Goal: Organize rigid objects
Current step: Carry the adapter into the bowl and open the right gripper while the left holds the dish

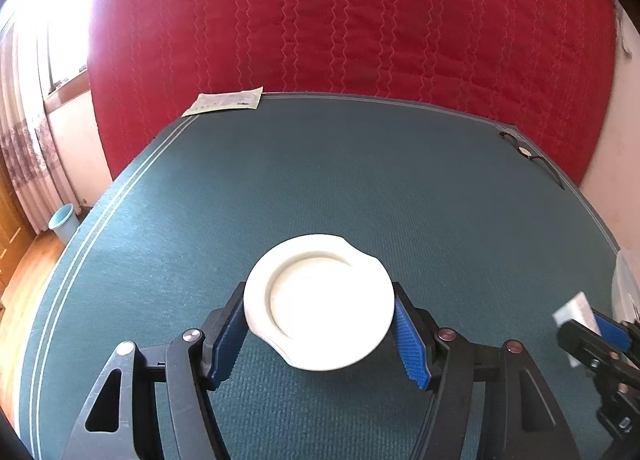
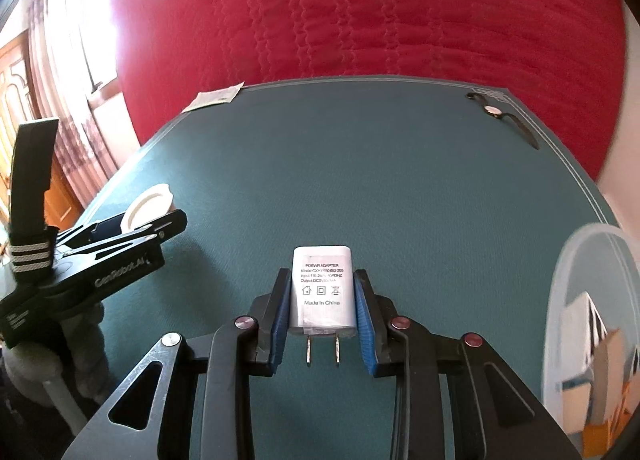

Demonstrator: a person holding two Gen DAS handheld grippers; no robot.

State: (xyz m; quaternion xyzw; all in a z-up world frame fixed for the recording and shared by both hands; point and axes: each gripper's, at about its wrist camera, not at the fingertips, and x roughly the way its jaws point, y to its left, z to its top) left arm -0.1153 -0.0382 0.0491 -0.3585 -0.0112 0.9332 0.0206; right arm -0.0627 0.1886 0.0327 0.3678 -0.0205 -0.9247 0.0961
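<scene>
Mid-task: my left gripper (image 1: 318,326) clamps the white lid (image 1: 318,302), right gripper (image 2: 322,310) clamps the adapter (image 2: 323,290); neither in the bin (image 2: 560,300) yet, watch (image 2: 494,111) untouched.

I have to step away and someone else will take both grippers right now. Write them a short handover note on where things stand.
Left gripper: shut on the white round lid, held over the green mat.
Right gripper: shut on the white power adapter, prongs pointing back toward the handle, above the mat.
Clear plastic container: at the right edge of the right wrist view, with some boxes already inside; blurred, contents unclear.
Also on the mat: a wristwatch at the far right corner, a paper leaflet at the far left corner.
Done: both items picked up.
Left: probably place adapter and lid, then deal with the watch.
</scene>
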